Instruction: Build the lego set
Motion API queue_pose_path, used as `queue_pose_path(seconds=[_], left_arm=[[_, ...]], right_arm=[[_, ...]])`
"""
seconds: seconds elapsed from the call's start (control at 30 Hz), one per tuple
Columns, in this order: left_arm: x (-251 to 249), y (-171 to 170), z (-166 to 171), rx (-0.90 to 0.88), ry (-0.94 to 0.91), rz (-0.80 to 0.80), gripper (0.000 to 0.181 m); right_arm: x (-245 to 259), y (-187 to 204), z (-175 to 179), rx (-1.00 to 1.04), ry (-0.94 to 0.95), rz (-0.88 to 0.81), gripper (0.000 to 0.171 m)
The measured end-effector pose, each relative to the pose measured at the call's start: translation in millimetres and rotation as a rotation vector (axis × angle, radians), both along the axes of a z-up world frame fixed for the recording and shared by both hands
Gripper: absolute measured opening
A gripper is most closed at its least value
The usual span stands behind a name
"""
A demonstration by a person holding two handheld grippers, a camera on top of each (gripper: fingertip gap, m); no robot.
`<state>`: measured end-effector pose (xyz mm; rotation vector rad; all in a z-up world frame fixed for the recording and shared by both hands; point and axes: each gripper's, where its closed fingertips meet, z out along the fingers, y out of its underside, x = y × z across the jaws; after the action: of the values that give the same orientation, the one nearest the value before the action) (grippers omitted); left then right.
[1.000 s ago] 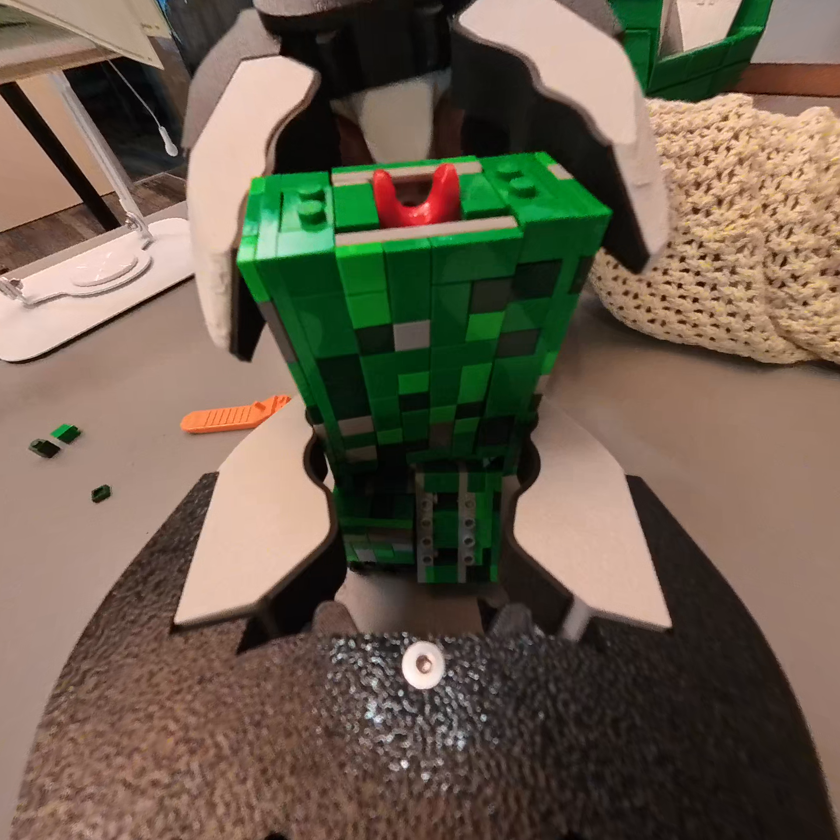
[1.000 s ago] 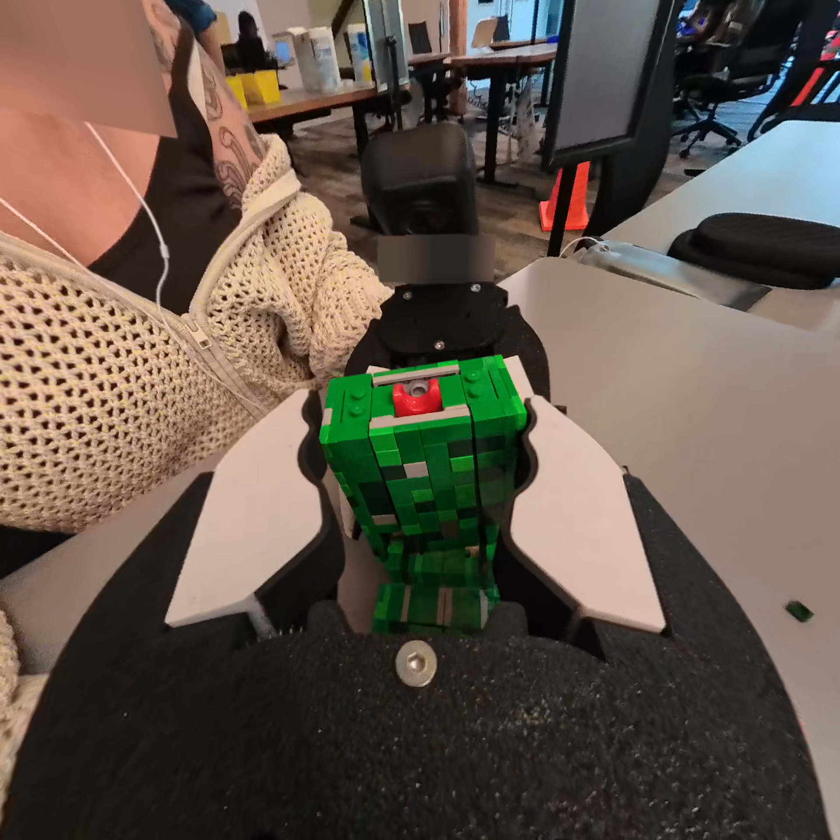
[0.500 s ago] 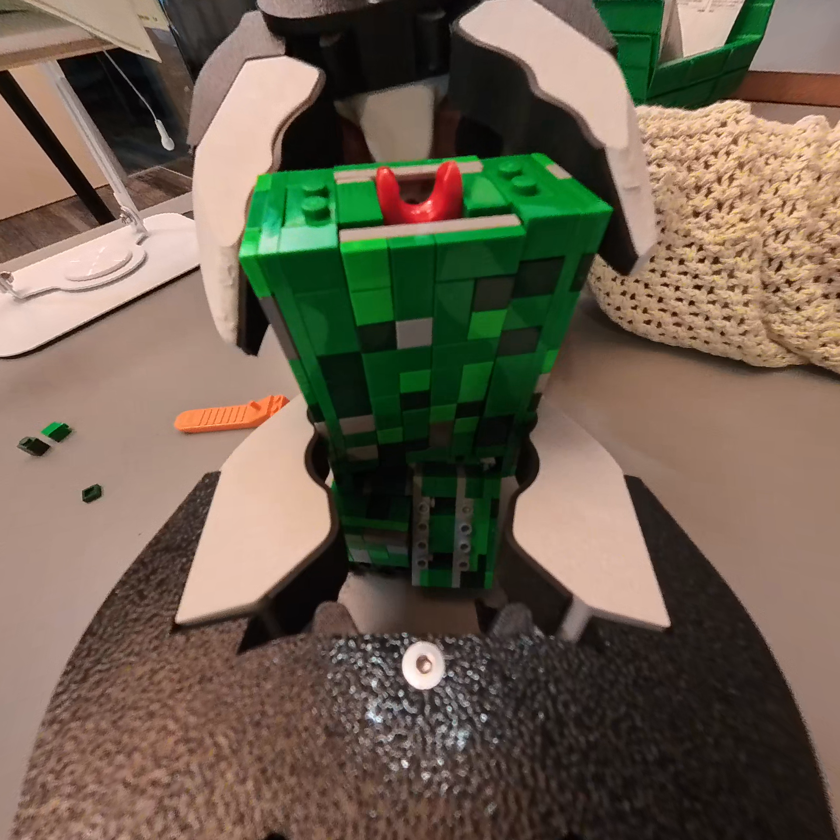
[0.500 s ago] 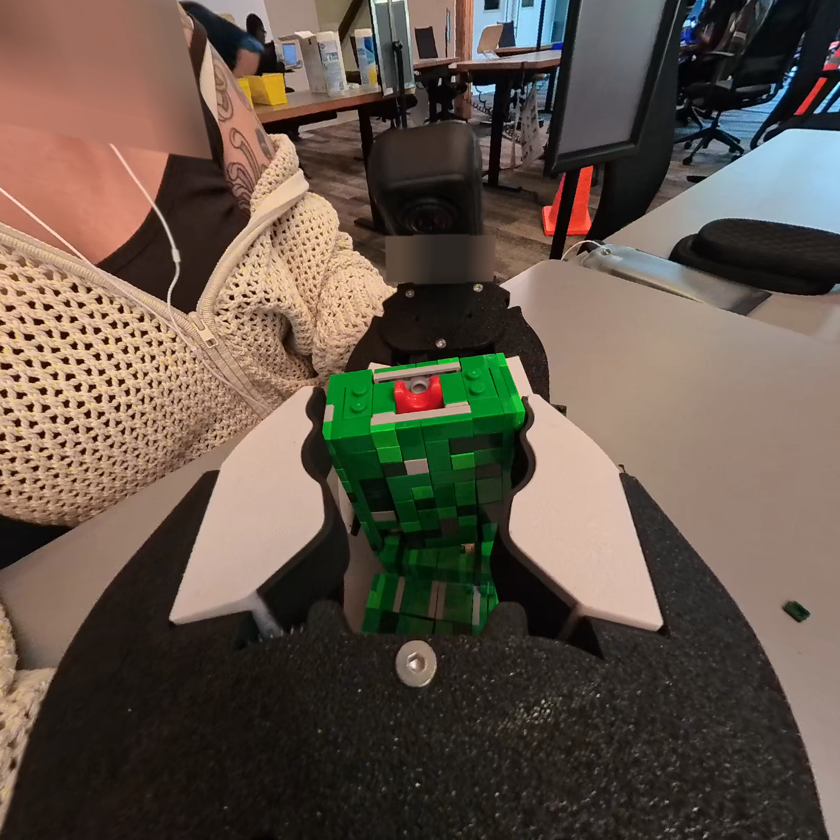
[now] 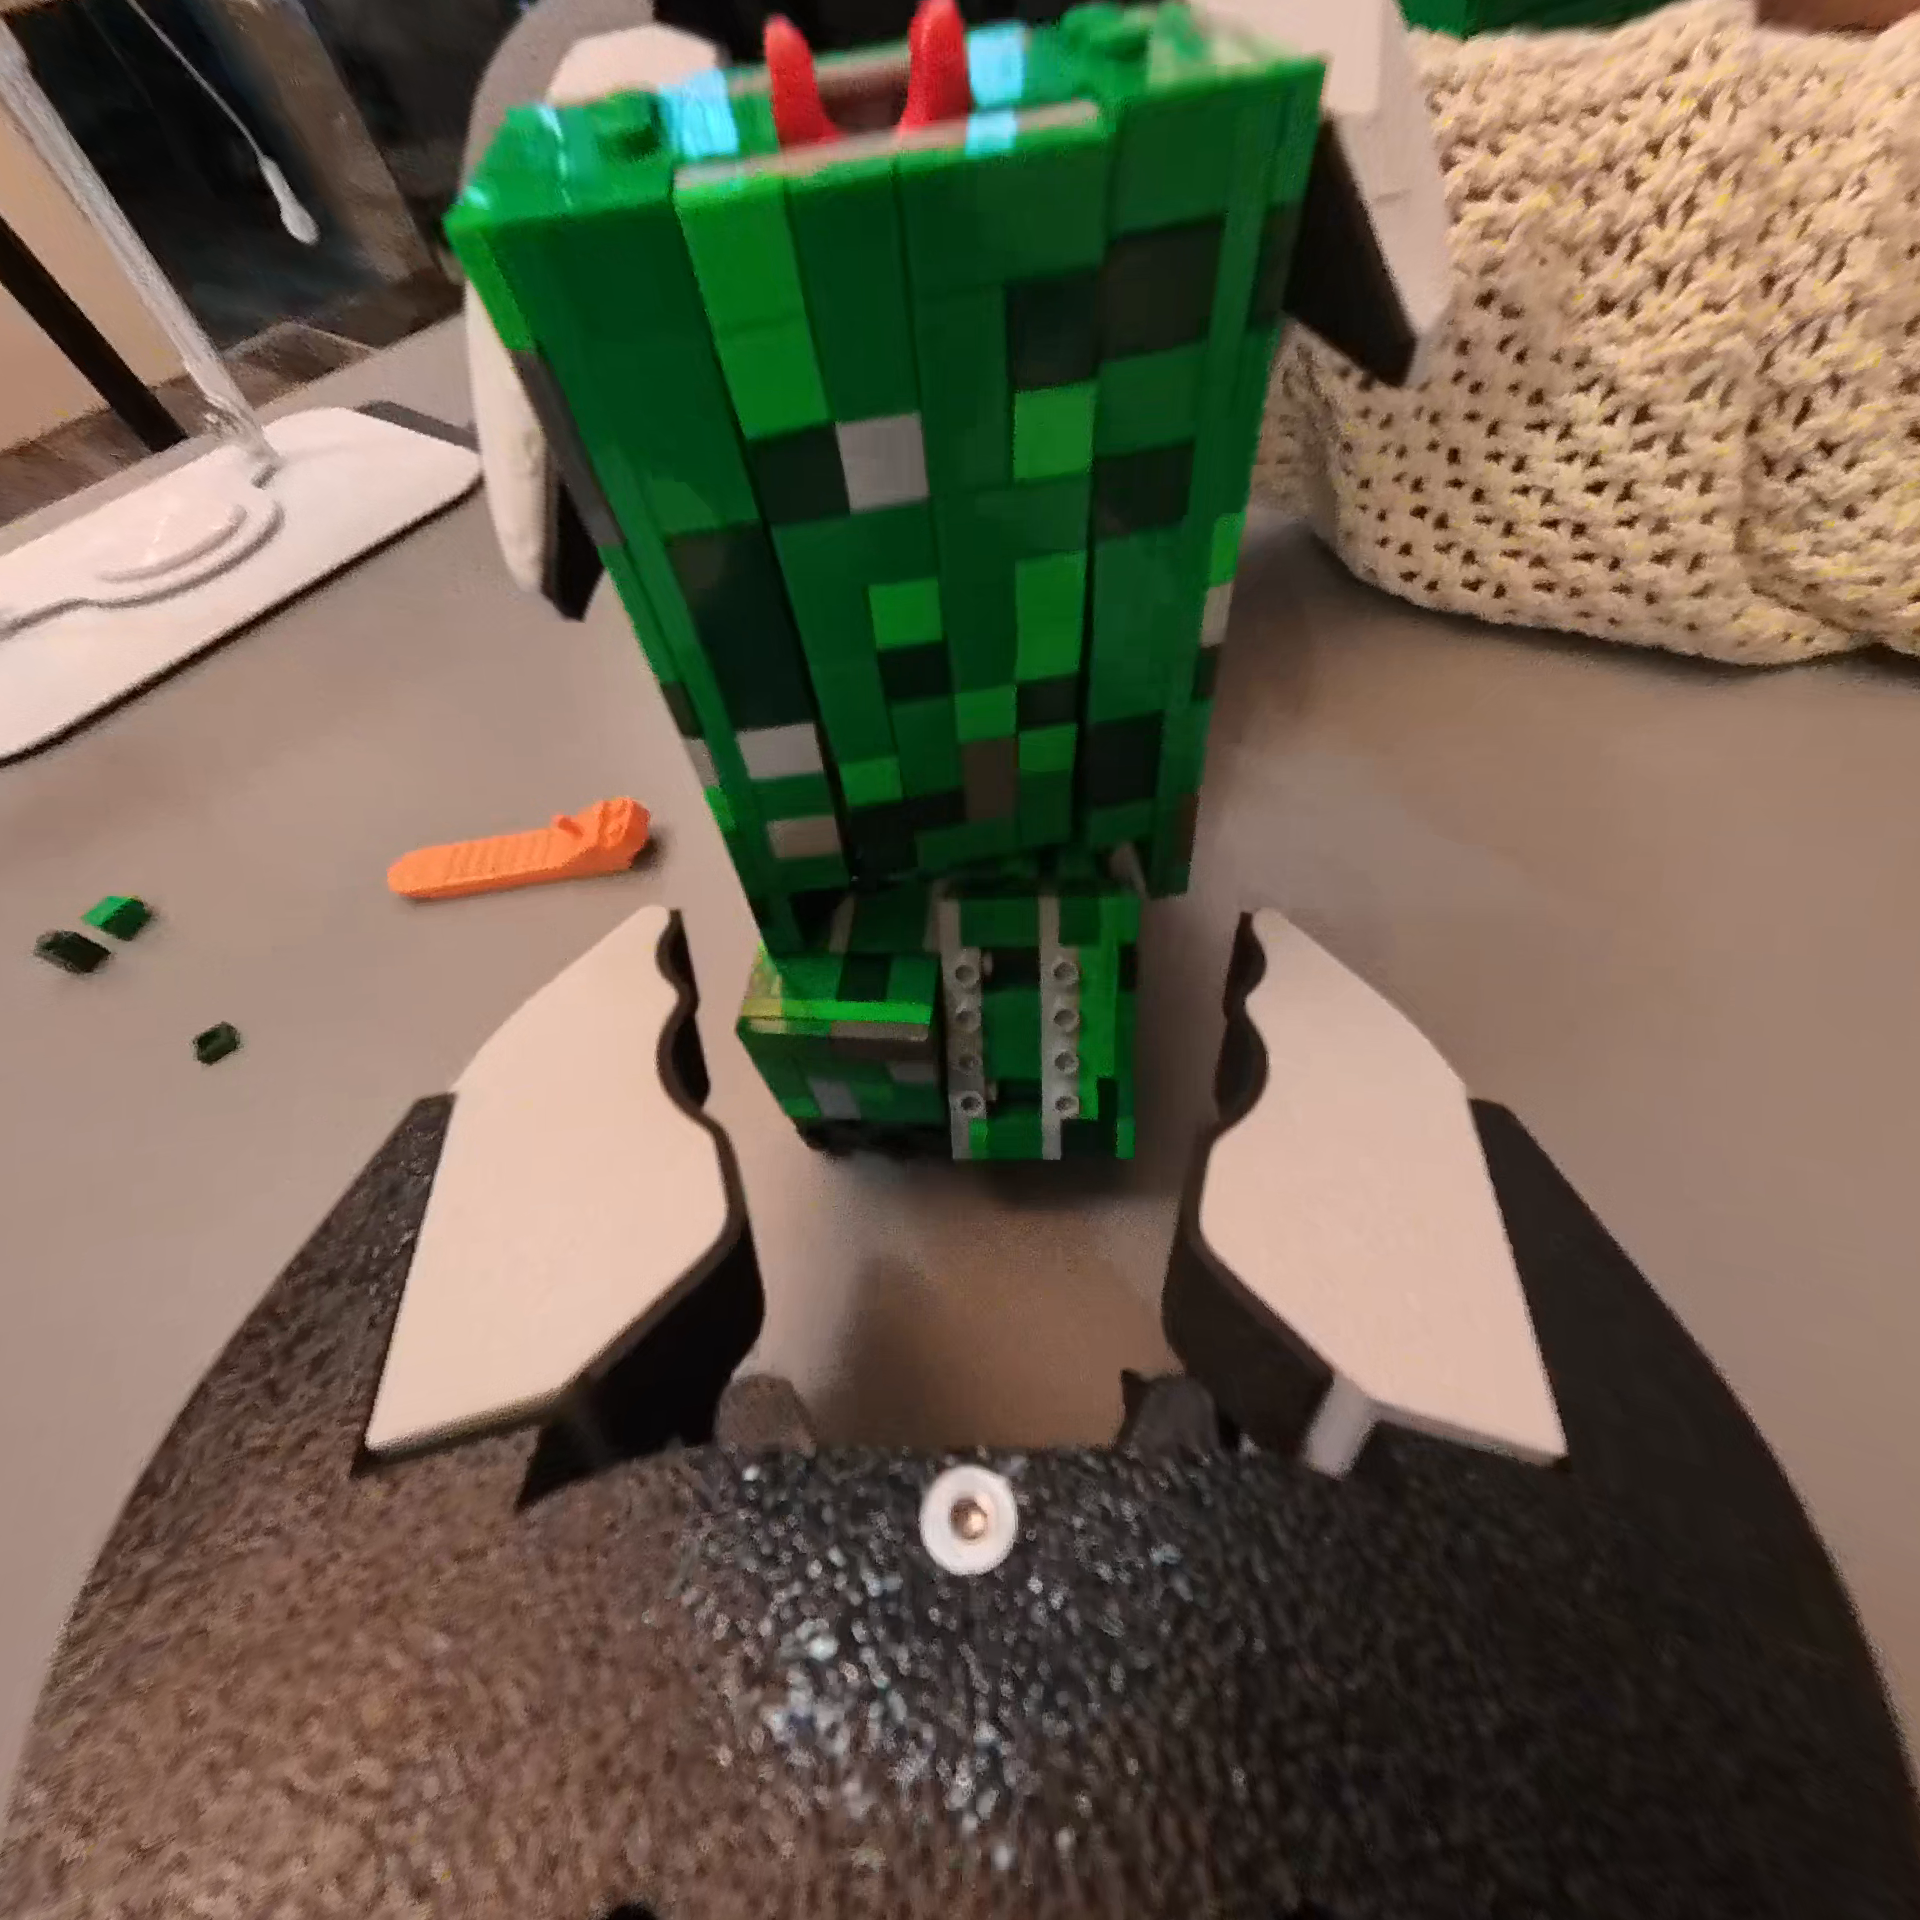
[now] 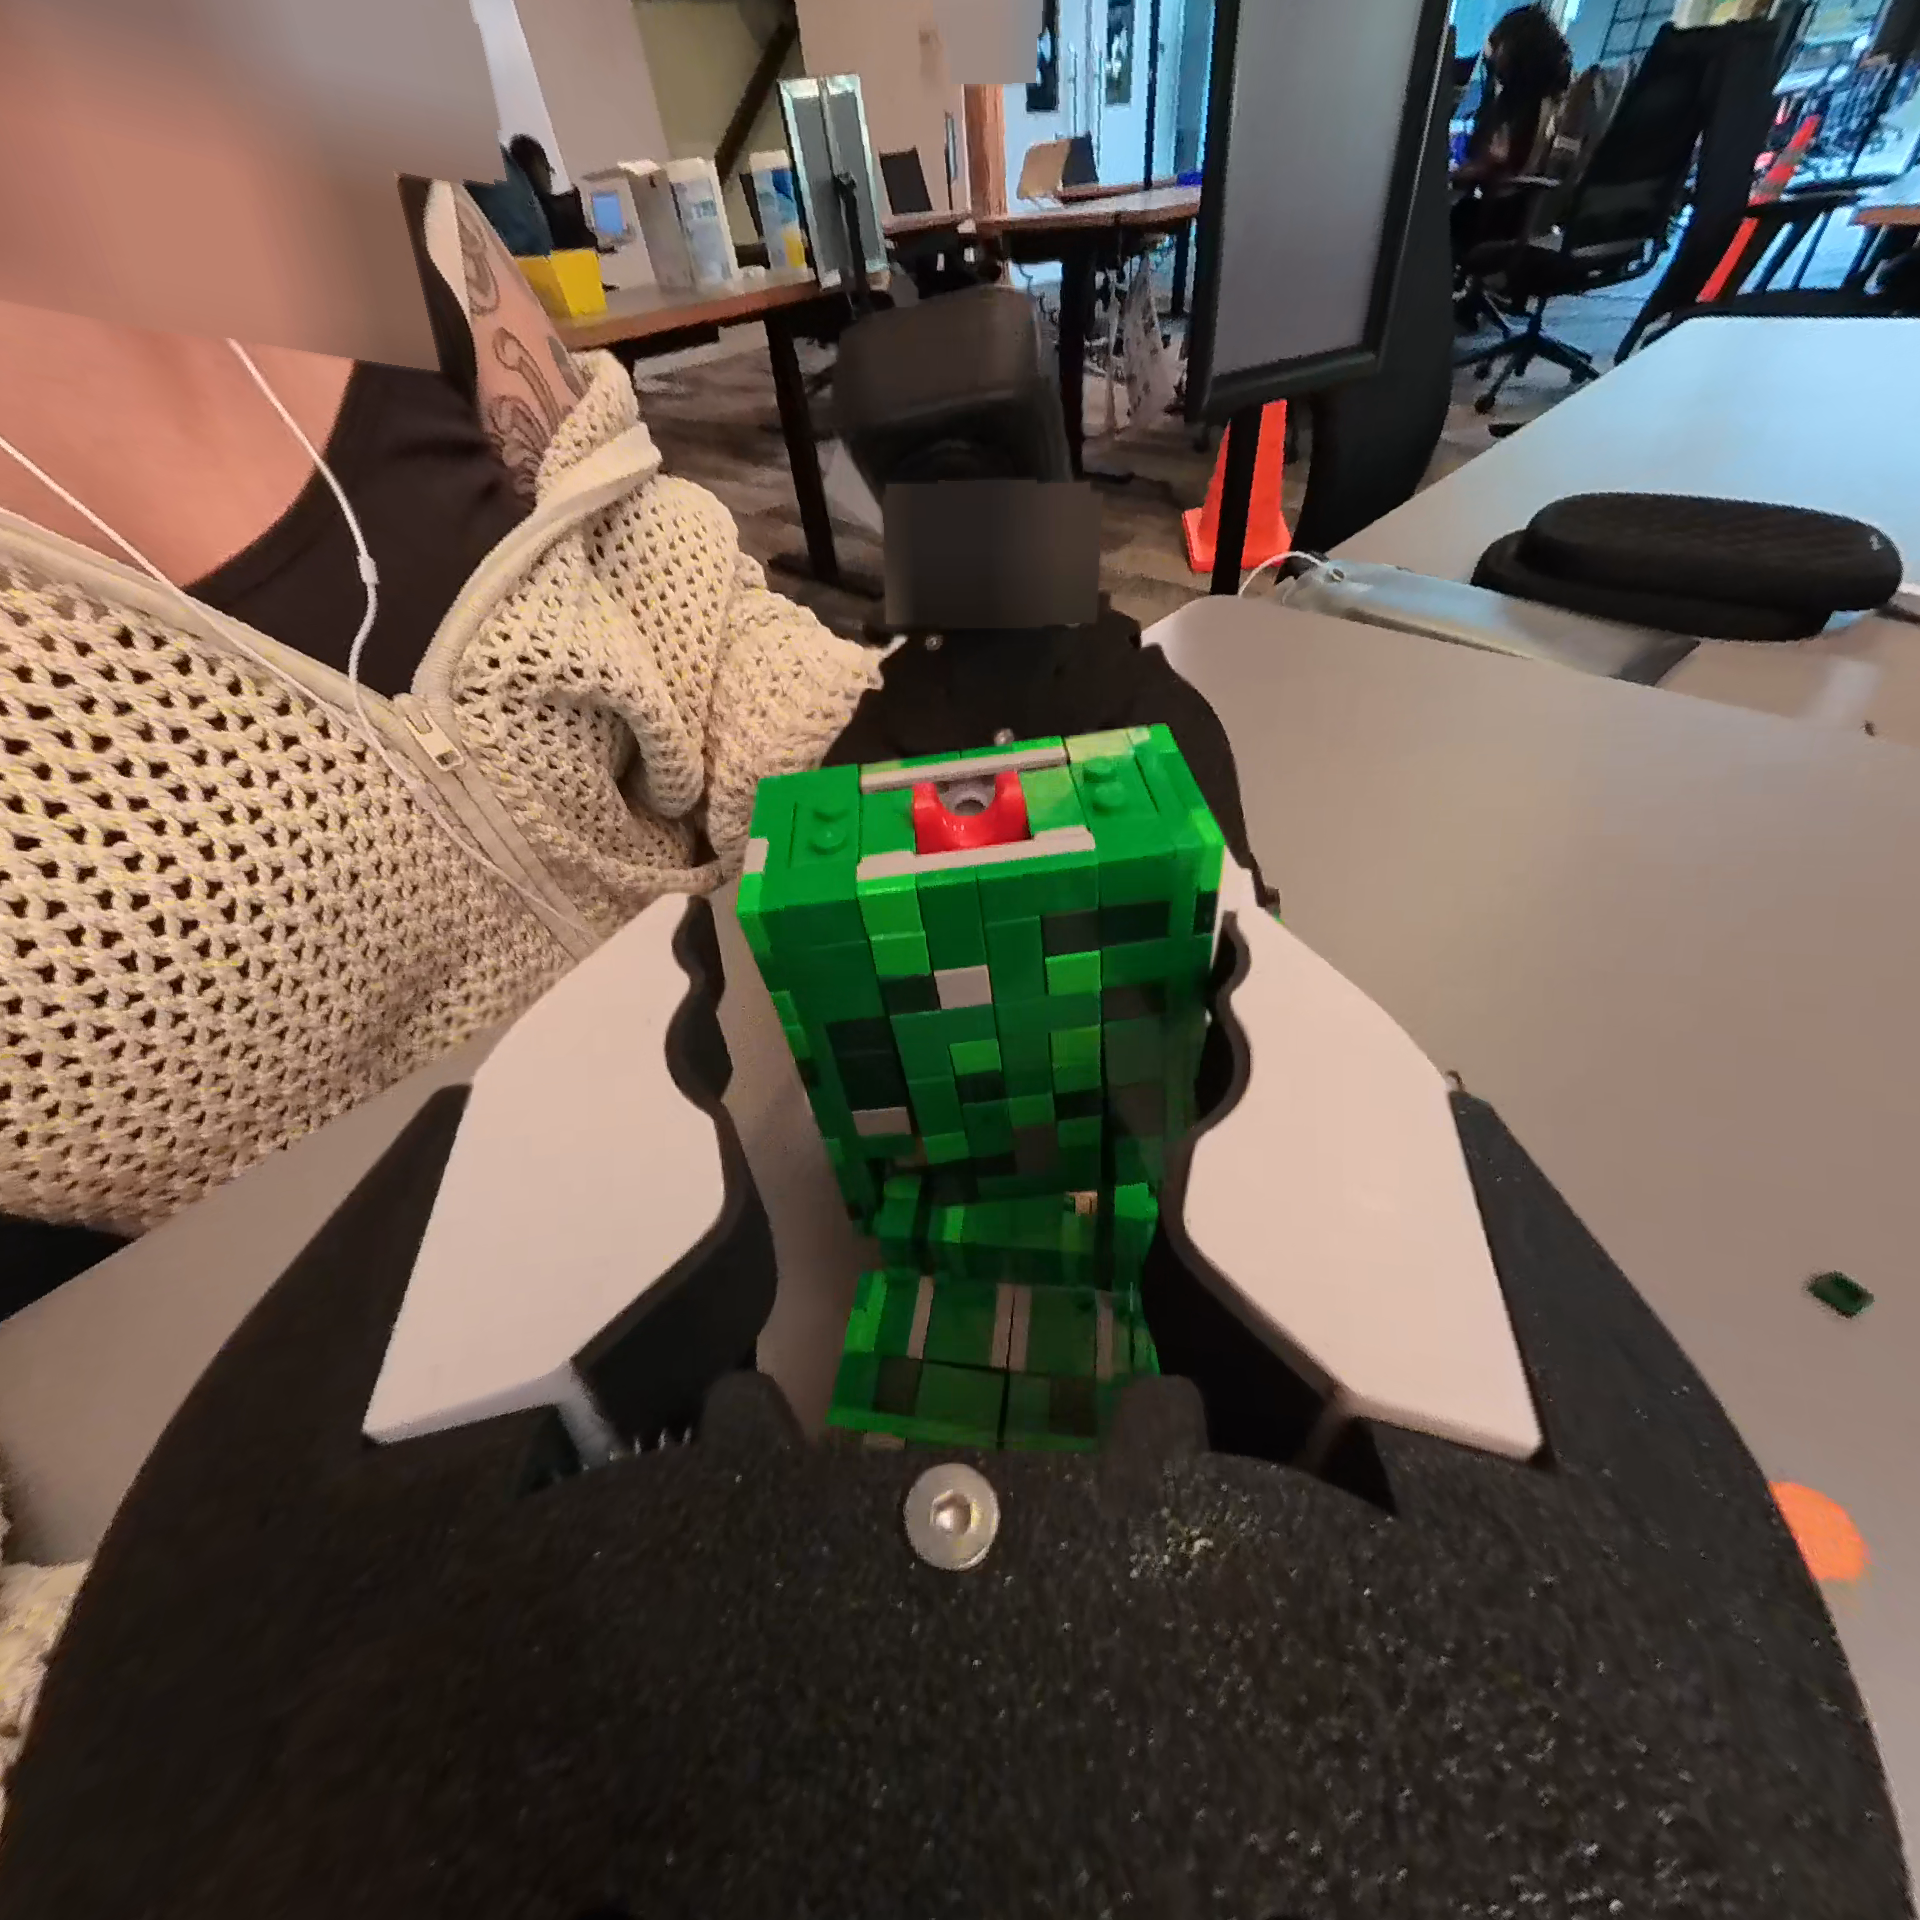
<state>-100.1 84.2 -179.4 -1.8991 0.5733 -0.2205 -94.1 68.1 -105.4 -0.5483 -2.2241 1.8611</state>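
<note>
A tall green pixel-pattern lego figure [image 5: 935, 520] stands on its feet on the grey table [image 5: 1507, 987], with a red forked piece [image 5: 862, 83] in a slot on top. My left gripper [image 5: 956, 935] is open and empty, its fingertips on either side of the figure's feet without touching. In the right wrist view my right gripper [image 6: 961, 935] closes around the figure's body [image 6: 987, 1039], and its fingers [image 5: 509, 447] show against the upper sides in the left wrist view. The red piece [image 6: 966, 821] also shows there.
An orange brick separator [image 5: 520, 857] and small loose green pieces [image 5: 114, 920] lie left of the figure; another green piece [image 6: 1839, 1294] lies to the right. A knitted cream sleeve [image 5: 1610, 364] rests on the table. A white stand base [image 5: 208, 551] sits at the far left. My right fingertips sit around 7 centimetres from my left ones. My left gripper's tips are some 11 centimetres from the orange brick separator [image 5: 520, 857].
My left gripper has opened, let go of the figure's legs and drawn back. The right gripper stays around the figure's body.
</note>
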Motion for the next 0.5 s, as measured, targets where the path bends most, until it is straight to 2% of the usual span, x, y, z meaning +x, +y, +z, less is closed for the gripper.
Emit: queue_pose_path(seconds=[0.23, 0.33, 0.5], left_arm=[[0.6, 3.2, -14.1, -0.086, 0.051, -0.033, 0.088], [-2.5, 4.2, -13.2, -0.084, 0.043, -0.026, 0.078], [-2.7, 4.2, -13.4, -0.084, 0.045, -0.029, 0.078]], right_arm=[[-1.6, 1.8, -5.1, 0.044, 0.005, -0.053, 0.091], [-1.7, 2.6, -3.6, 0.032, 0.008, -0.061, 0.093], [-8.3, 3.9, -3.0, 0.04, 0.028, -0.102, 0.098]])
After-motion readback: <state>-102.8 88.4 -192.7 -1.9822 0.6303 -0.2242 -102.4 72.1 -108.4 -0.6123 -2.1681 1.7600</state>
